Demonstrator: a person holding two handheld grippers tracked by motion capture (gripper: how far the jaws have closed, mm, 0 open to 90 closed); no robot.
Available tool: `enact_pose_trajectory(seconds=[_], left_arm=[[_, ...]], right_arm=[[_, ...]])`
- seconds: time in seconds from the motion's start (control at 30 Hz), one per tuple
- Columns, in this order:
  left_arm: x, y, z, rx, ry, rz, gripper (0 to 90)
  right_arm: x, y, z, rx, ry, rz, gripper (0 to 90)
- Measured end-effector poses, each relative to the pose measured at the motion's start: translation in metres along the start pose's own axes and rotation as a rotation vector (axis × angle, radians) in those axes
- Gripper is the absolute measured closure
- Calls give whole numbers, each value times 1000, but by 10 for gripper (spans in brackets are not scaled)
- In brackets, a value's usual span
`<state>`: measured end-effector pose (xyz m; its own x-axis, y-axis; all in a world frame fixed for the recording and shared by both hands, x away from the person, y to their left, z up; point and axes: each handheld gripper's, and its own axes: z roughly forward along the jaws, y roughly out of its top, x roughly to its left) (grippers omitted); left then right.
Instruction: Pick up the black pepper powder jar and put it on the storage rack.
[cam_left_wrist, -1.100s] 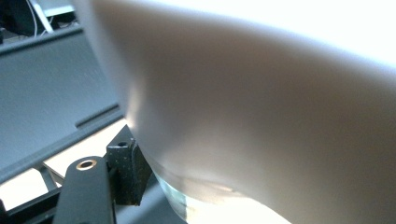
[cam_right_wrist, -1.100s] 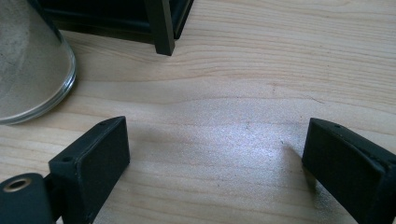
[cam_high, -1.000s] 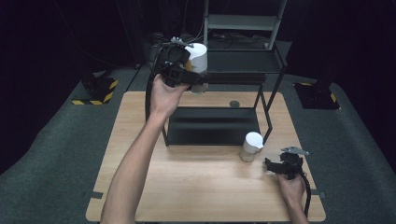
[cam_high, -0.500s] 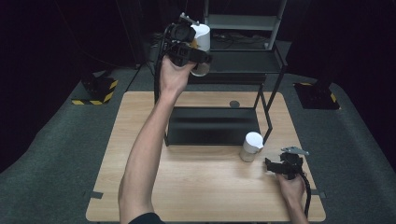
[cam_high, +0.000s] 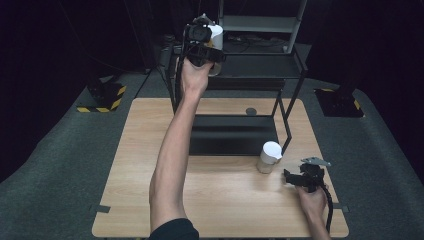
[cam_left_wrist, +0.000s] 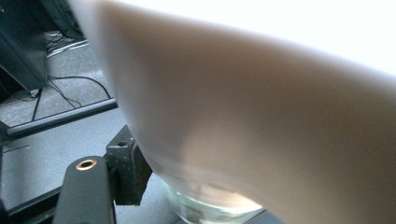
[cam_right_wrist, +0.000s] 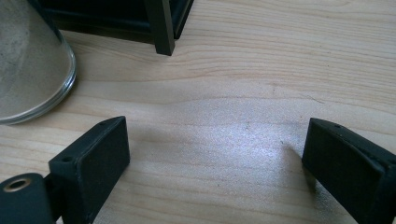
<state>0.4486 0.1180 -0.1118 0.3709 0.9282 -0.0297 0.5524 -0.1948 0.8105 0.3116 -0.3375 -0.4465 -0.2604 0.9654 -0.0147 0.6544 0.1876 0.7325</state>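
Left gripper: the left gripper (cam_high: 204, 39) is raised beside the upper tier of a black shelf rack (cam_high: 260, 65) beyond the tabletop's far edge, pinching a white-lidded jar (cam_high: 215, 36).
Held jar: in the left gripper view its side (cam_left_wrist: 261, 121) looms blurred, with a clear glass base below (one black jaw presses its flank).
Right gripper: the right gripper (cam_high: 300, 177) rests near the tabletop's (cam_high: 225, 200) right edge; its jaws are spread wide over bare wood, gripping nothing.
Second jar: another white-lidded jar (cam_high: 269, 157) stands upright near the right edge, just beside a rack leg; its glass wall (cam_right_wrist: 28, 60) shows in the right gripper view.
Handling: probably rigid, smooth, breakable glass, so likely slippery; take hold across the mid-body, below the lid.
Orientation: the standing jar's long axis is vertical, lid up; the held jar's tilt I cannot tell.
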Motion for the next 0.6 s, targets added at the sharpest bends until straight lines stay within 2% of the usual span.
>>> enact_pose_trajectory(seconds=[0.1, 0.27, 0.4, 0.6], left_arm=[[-2, 1, 2, 10, 20, 12, 307], [6, -6, 1, -10, -5, 16, 306], [2, -6, 1, -6, 5, 43, 304], [6, -7, 1, -8, -9, 39, 297]], right_arm=[[0, 0, 0, 0, 0, 0, 70], [0, 0, 0, 0, 0, 0, 70], [0, 0, 0, 0, 0, 0, 71], [0, 0, 0, -1, 0, -2, 70]])
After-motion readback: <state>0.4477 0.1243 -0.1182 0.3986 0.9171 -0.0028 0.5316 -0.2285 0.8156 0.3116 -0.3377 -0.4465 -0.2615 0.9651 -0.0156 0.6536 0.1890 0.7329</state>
